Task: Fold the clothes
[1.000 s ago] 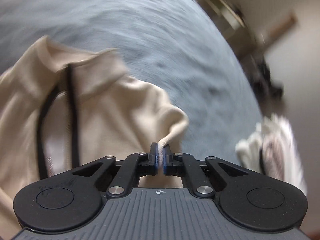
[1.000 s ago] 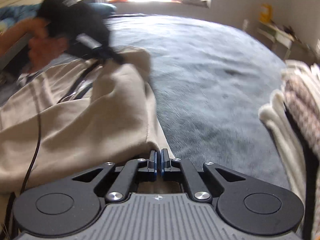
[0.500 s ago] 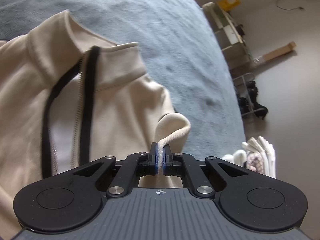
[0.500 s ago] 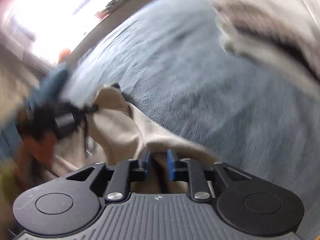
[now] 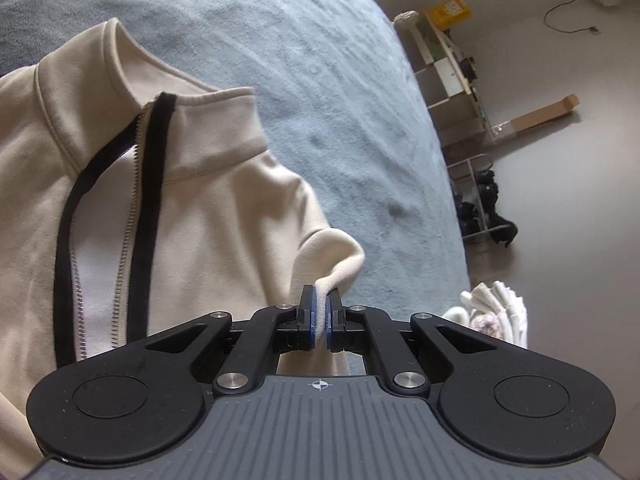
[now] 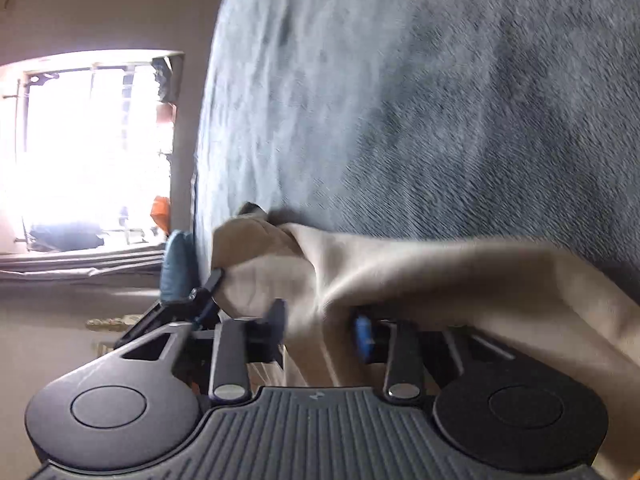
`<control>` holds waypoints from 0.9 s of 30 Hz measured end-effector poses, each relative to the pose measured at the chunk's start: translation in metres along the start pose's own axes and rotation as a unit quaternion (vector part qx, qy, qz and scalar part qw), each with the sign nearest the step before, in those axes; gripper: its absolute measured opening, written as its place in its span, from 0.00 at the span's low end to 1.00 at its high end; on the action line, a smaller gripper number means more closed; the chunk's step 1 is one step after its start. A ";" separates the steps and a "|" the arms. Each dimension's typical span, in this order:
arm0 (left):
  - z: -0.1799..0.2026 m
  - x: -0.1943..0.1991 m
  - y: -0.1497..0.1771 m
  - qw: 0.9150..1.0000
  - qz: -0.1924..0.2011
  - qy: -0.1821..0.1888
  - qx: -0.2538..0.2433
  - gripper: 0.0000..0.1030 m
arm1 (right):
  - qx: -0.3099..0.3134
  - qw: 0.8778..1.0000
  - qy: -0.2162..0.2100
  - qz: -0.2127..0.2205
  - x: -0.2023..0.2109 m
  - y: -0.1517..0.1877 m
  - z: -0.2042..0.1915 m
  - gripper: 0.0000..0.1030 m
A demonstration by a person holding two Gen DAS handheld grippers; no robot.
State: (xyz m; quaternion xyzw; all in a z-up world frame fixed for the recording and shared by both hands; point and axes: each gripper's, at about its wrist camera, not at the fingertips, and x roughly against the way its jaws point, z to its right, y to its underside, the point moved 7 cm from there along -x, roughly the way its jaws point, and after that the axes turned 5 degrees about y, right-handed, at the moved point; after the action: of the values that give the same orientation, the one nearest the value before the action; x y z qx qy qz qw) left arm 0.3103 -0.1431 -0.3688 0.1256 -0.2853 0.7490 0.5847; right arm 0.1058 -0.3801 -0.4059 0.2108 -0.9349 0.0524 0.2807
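A beige zip-up jacket [image 5: 224, 208] with a black-edged zipper [image 5: 150, 184] lies on the grey-blue bed cover [image 5: 328, 80]. My left gripper [image 5: 319, 320] is shut on a fold of the jacket's edge near the shoulder. In the right wrist view, which is rolled sideways and blurred, my right gripper [image 6: 320, 330] is open, with beige jacket fabric [image 6: 400, 272] lying loosely between its spread fingers. The left gripper [image 6: 208, 292] shows at that view's left, holding the jacket.
A pile of white and patterned clothes [image 5: 496, 312] sits at the bed's right edge. Shelves [image 5: 452, 64] and a rack [image 5: 476, 200] stand beyond the bed. A bright window [image 6: 88, 152] shows in the right wrist view.
My right gripper has opened, letting go of the jacket, and has rolled sideways. My left gripper keeps its grip and has settled; the jacket collar now lies closer.
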 end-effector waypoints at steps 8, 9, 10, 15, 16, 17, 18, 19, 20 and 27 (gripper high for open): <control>-0.012 -0.014 0.006 1.000 0.020 -0.001 0.013 0.02 | 0.108 0.983 0.051 0.137 0.017 -0.008 -0.003 0.13; -0.020 -0.020 0.010 1.000 0.009 -0.022 0.008 0.02 | 0.092 0.985 0.053 0.138 0.013 -0.009 0.003 0.13; -0.029 -0.026 0.015 0.999 -0.005 -0.045 0.003 0.02 | 0.078 0.986 0.049 0.138 0.011 -0.010 0.006 0.13; -0.029 -0.026 0.010 0.997 -0.034 -0.063 0.009 0.08 | 0.083 0.987 0.045 0.128 0.010 -0.005 0.008 0.13; -0.024 -0.024 0.005 0.997 -0.036 -0.062 0.004 0.10 | 0.088 0.987 0.044 0.124 0.010 -0.005 0.007 0.13; -0.017 -0.022 -0.001 0.997 -0.037 -0.062 -0.004 0.18 | 0.092 0.987 0.044 0.121 0.009 -0.004 0.006 0.13; -0.009 -0.022 -0.007 0.997 -0.039 -0.062 -0.015 0.24 | 0.098 0.987 0.045 0.118 0.009 -0.003 0.004 0.13; -0.001 -0.024 -0.014 0.997 -0.042 -0.063 -0.027 0.25 | 0.102 0.987 0.046 0.115 0.009 -0.002 0.003 0.13; 0.008 -0.028 -0.020 0.996 -0.047 -0.064 -0.038 0.26 | 0.105 0.987 0.047 0.113 0.009 -0.001 0.002 0.13; 0.023 -0.085 -0.058 0.980 -0.140 -0.142 -0.011 0.28 | 0.113 0.987 0.047 0.107 0.014 0.003 0.000 0.14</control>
State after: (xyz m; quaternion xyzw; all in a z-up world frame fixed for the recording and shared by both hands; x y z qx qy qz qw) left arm 0.3858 -0.2153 -0.3786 0.2632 -0.3535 0.6307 0.6387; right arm 0.0939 -0.3828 -0.3982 0.1372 -0.9259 0.1972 0.2916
